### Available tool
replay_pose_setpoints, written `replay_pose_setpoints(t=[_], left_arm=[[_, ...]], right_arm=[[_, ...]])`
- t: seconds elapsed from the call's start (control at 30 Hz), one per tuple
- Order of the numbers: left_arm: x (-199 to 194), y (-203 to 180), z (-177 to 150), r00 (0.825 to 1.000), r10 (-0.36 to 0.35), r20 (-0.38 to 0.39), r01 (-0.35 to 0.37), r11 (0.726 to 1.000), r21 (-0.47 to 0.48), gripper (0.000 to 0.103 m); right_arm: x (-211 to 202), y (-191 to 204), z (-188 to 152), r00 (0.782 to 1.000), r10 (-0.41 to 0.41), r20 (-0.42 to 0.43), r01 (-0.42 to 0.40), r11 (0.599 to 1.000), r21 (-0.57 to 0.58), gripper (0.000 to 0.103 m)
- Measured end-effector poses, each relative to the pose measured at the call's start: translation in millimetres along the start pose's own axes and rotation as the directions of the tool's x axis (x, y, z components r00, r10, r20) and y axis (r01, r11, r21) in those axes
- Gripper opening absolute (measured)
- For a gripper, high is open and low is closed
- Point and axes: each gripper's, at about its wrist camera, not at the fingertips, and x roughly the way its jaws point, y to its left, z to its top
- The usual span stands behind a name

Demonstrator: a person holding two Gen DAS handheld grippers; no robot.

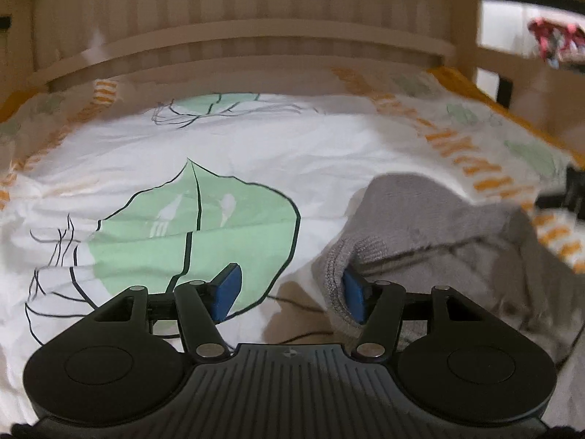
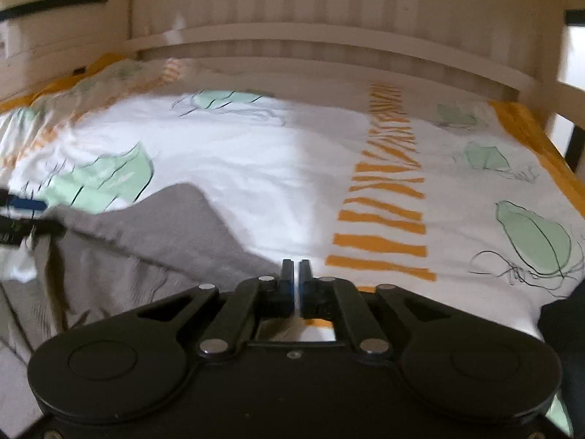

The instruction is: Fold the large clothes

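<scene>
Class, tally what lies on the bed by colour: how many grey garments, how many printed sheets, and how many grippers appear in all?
Grey garment: 1
White printed bed sheet: 1
Grippers: 2, left gripper and right gripper
Total: 4

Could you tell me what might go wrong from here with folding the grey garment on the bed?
1. The left gripper stands open, its right pad against the grey garment, so the edge may not be caught.
2. The right gripper looks nearly shut on nothing, beside the cloth.
3. Dragging could rumple the bedsheet.
</scene>
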Motion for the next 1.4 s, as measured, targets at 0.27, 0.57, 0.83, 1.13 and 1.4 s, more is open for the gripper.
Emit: replay_pose_setpoints(t=[0.27,0.57,0.83,1.13,1.4], left_arm=[[-23,-19,29,0.993,-0.012,0.119,0.006,0.999,0.052,0.057],[-33,-26,34,0.982,-0.01,0.187,-0.002,0.998,0.06,0.057],[-29,-5,33,0.99,-0.008,0.141,0.007,1.0,0.007,0.057],[10,-28,8,0.993,-0.099,-0.061,0.098,0.995,-0.01,0.058],[5,-32,-1,0.997,-0.063,-0.045,0.066,0.996,0.053,0.058]], right_arm=[[17,68,-9,0.997,-0.058,0.05,0.067,0.976,-0.206,0.073],[34,100,9,0.984,-0.124,0.128,0.153,0.955,-0.252,0.074],[51,60,6,0.976,-0.215,0.025,0.216,0.964,-0.155,0.066],[41,39,-7,0.997,-0.042,-0.058,0.036,0.994,-0.099,0.061],[8,7,-5,1.0,-0.024,-0.001,0.024,1.0,0.021,0.014]])
